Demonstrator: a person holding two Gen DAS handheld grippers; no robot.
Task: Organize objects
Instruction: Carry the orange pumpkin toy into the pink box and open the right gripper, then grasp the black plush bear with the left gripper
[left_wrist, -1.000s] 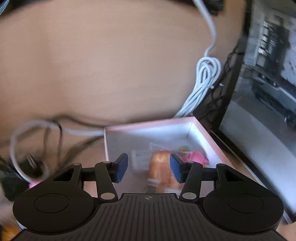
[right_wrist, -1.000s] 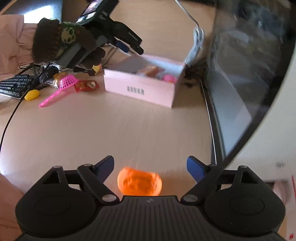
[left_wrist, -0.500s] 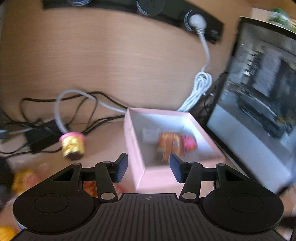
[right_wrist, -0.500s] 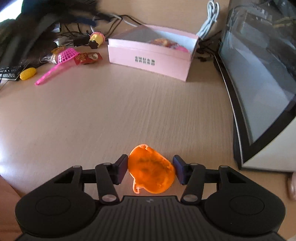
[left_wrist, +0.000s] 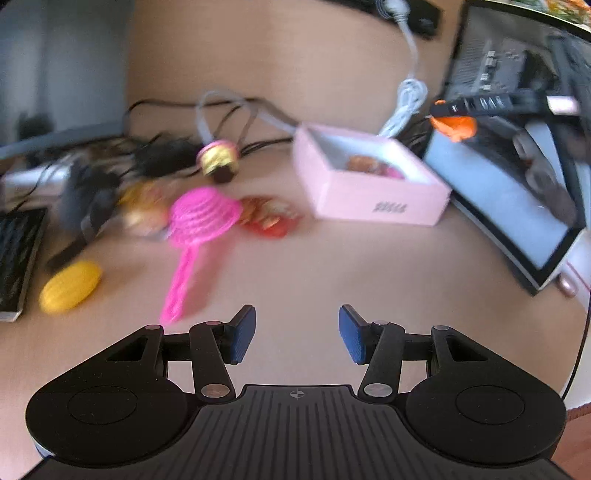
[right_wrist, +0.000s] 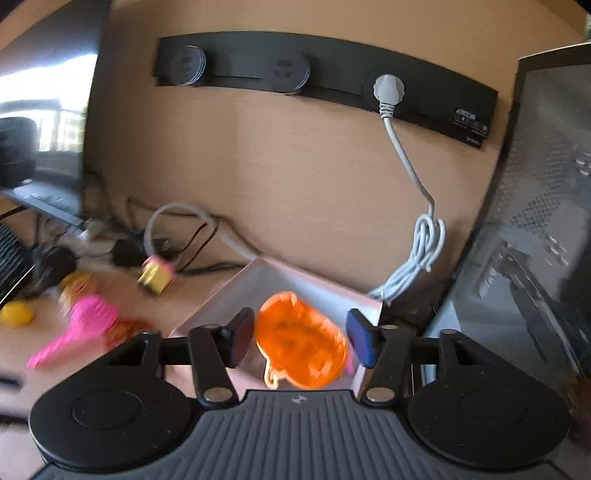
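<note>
Your right gripper (right_wrist: 301, 338) has the orange plastic toy (right_wrist: 299, 343) between its pads. The jaws have just been opening, but in the right wrist view both pads sit right against the toy's sides, so I'd call it pinched. It's blurry, though. The toy is off the desk (left_wrist: 332, 266), up over the near right corner of the open pink box (left_wrist: 369, 199). From the left wrist view you can see it hanging at the gripper's tip, above the far right side of the box, in front of the monitor (left_wrist: 517, 184).

Your left gripper (left_wrist: 297, 332) hovers over bare desk well in front of the box. Its blue pads are apart and there's nothing between them.

The box already holds a couple of small things (left_wrist: 373, 168), orangey and pink, too smeared to name.

Left of the box, loose on the desk:
- a red snack wrapper (left_wrist: 267, 221), nearest the box
- a pink toy scoop (left_wrist: 201, 216) just beside the wrapper, handle pointing toward you
- a gold and pink cupcake-looking toy (left_wrist: 218, 160) farther back, by the tangle of black cables
- a yellow corn-like toy (left_wrist: 70, 286) far left, next to the keyboard (left_wrist: 14, 258)

A white coiled cable (right_wrist: 424, 251) hangs from the black power strip (right_wrist: 314, 77) on the back panel, right behind the box.
</note>
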